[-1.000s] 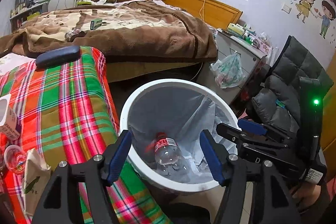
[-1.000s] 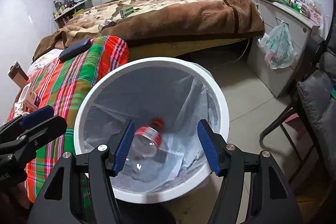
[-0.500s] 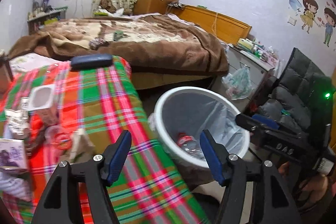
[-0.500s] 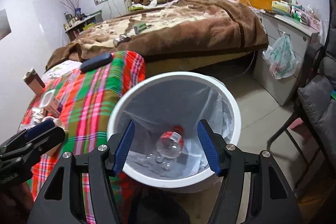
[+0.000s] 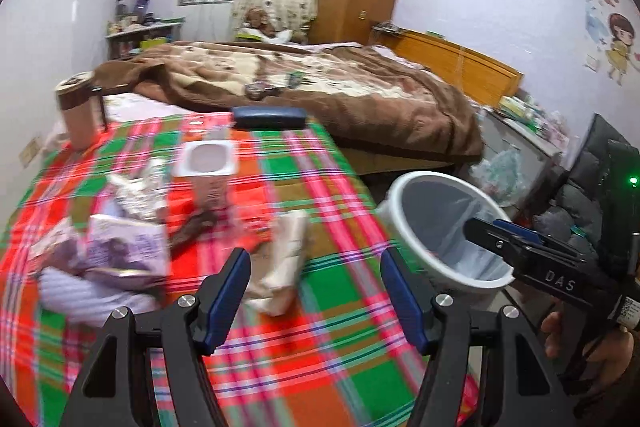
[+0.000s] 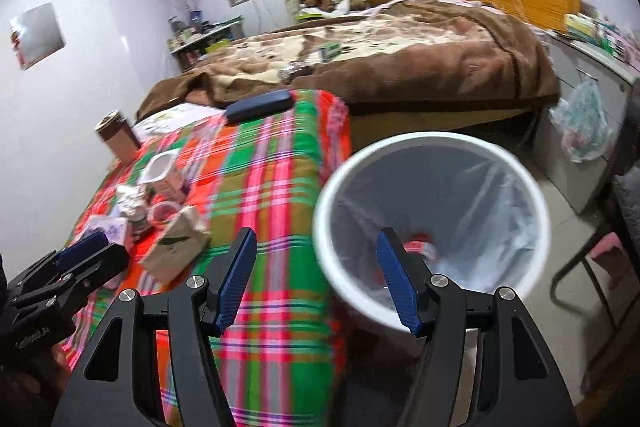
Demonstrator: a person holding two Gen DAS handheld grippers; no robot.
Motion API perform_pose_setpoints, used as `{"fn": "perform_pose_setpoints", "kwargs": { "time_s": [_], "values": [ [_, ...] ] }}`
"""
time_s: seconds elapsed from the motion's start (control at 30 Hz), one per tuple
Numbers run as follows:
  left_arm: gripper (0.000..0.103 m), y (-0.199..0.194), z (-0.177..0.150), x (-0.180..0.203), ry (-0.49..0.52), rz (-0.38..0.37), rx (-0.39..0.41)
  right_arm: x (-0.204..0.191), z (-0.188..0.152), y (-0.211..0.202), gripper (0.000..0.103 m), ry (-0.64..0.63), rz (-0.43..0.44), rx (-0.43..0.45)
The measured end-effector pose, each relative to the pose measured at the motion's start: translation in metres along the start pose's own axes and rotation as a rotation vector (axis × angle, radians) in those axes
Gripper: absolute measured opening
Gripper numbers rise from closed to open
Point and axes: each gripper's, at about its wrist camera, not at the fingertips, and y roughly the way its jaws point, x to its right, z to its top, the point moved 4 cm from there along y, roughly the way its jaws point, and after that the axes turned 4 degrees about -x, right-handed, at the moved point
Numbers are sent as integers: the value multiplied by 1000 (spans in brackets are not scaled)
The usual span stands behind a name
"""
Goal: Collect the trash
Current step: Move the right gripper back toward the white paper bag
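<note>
Your left gripper [image 5: 314,291] and right gripper [image 6: 316,279]: fingers apart, empty, ready for next pickup. Wrappers [image 5: 280,267] lay on checked desk [image 5: 320,367]; bin [image 6: 432,223] alongside for drops.

My tongs' matt black plastic arms carry ribbed blue pads [image 5: 228,297], the woven plaid tablecloth [image 5: 352,379] looks soft, the bin [image 6: 348,281] is smooth white plastic with a thin glossy liner [image 6: 480,203], the blanket [image 5: 360,95] fleecy.
</note>
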Motion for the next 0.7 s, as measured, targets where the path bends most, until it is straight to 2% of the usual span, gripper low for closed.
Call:
{"fn": "perform_pose_setpoints", "kwargs": {
  "time_s": [0.37, 0.7],
  "values": [
    [67, -24, -19, -87, -136, 128, 1, -61, -7, 28, 63, -73, 85, -65],
    [67, -29, -41, -143, -250, 164, -25, -99, -14, 50, 63, -111, 118, -120]
  ]
}}
